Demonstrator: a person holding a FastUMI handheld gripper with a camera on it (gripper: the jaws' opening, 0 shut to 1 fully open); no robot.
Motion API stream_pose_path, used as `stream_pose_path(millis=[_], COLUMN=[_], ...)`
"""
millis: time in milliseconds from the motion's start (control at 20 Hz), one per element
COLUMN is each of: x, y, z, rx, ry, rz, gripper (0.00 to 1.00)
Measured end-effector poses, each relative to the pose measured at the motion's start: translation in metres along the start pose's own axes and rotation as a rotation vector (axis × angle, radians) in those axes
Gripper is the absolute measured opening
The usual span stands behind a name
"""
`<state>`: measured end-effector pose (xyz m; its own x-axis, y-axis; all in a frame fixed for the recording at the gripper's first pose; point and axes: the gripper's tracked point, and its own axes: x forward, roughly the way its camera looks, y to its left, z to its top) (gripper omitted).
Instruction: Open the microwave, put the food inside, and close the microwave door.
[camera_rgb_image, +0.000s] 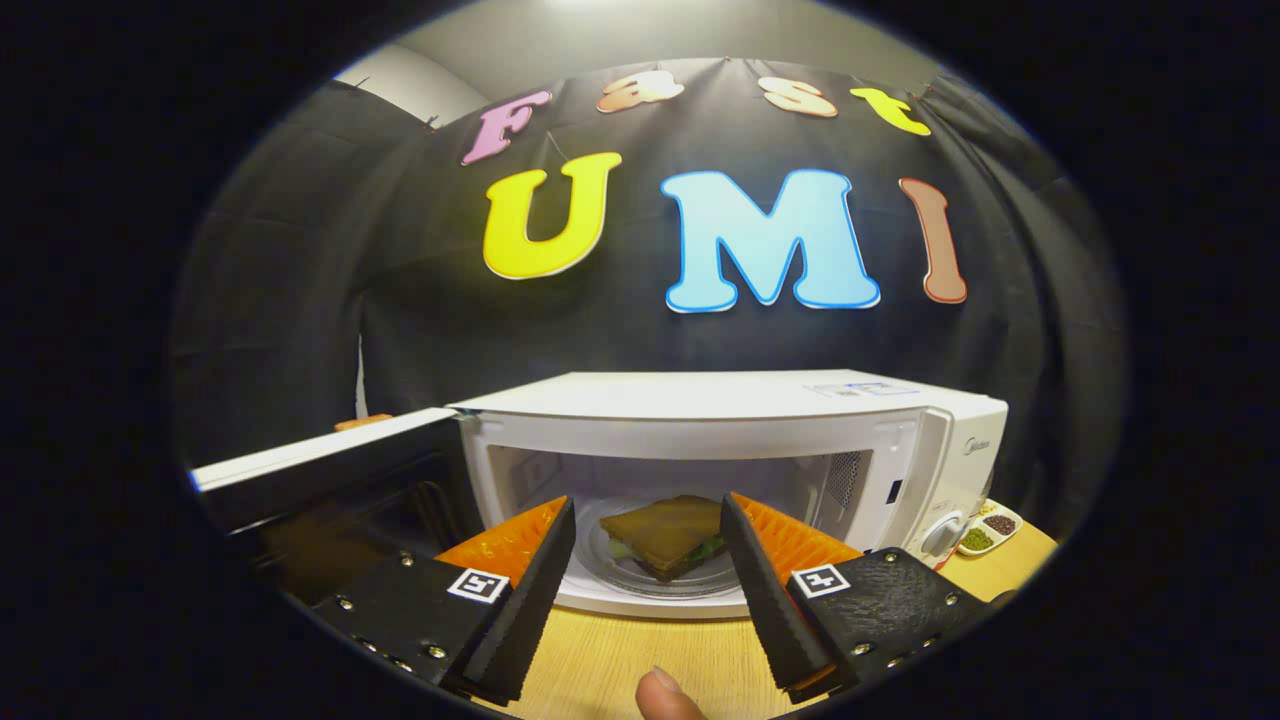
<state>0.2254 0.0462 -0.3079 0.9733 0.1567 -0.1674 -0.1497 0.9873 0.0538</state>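
Observation:
A white microwave (720, 400) stands on the wooden table with its door (320, 470) swung wide open to the left. Inside, a toasted sandwich (665, 535) lies on the glass turntable (640, 580). My gripper (648, 515) is open, its fingers spread just in front of the microwave's opening. The sandwich sits beyond the fingertips, seen in the gap between them, and nothing is held.
A small white dish (988, 530) with two dark fillings sits on the table (620, 670) to the right of the microwave. A fingertip (662, 697) shows below the gripper. The black cloth wall hangs close behind the microwave.

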Motion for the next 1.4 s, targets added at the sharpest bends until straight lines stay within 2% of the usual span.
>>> stream_pose_path(millis=[300,500,850,1100,1350,1400], x=[-0.095,-0.152,-0.245,-0.277,-0.273,-0.272], y=[0.028,0.056,0.140,0.203,0.261,0.269], z=[0.043,0.070,0.090,0.076,0.034,0.025], rx=[-0.035,-0.017,-0.042,-0.035,0.037,0.051], ry=[-0.094,-0.123,-0.151,-0.135,-0.038,-0.021], rz=[0.079,0.165,0.386,0.523,0.634,0.644], gripper=[0.88,0.88,0.87,0.88,0.88,0.84])
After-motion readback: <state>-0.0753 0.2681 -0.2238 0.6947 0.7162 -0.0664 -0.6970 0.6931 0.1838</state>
